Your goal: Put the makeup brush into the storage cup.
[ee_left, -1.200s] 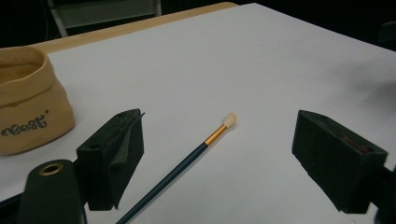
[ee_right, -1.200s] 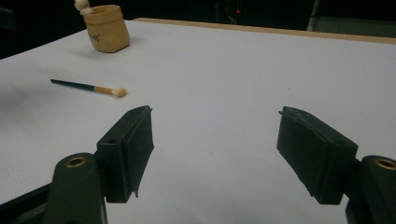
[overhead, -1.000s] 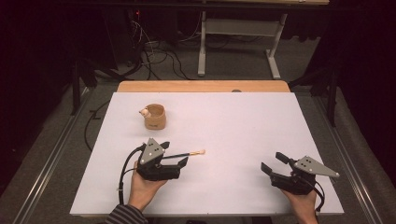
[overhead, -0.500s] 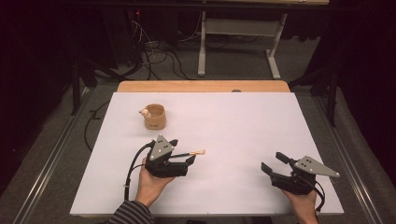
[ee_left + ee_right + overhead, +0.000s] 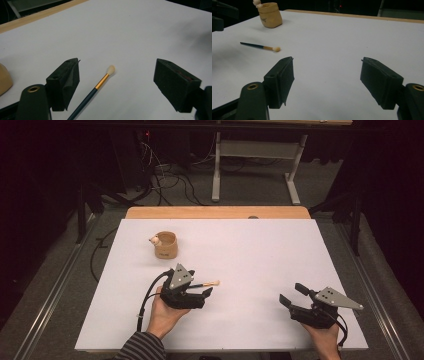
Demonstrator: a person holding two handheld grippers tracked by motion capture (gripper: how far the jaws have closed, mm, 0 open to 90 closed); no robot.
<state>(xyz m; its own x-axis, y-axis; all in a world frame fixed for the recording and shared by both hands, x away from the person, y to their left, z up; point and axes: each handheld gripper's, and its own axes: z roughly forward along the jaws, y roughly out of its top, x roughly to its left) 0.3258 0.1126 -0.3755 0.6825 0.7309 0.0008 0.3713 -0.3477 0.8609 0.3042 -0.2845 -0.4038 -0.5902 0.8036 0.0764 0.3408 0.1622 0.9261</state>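
A slim paintbrush with a dark green handle, gold ferrule and pale tip (image 5: 100,86) lies flat on the white desk (image 5: 260,255), and the left gripper (image 5: 116,83) stands over its handle end with jaws spread wide, one on each side of the brush and not touching it. The right gripper (image 5: 292,296) rests low near the desk's right front corner, well apart from the brush (its jaws also wide, holding nothing). A small tan fabric pot (image 5: 165,244) sits behind the left gripper, toward the desk's far left.
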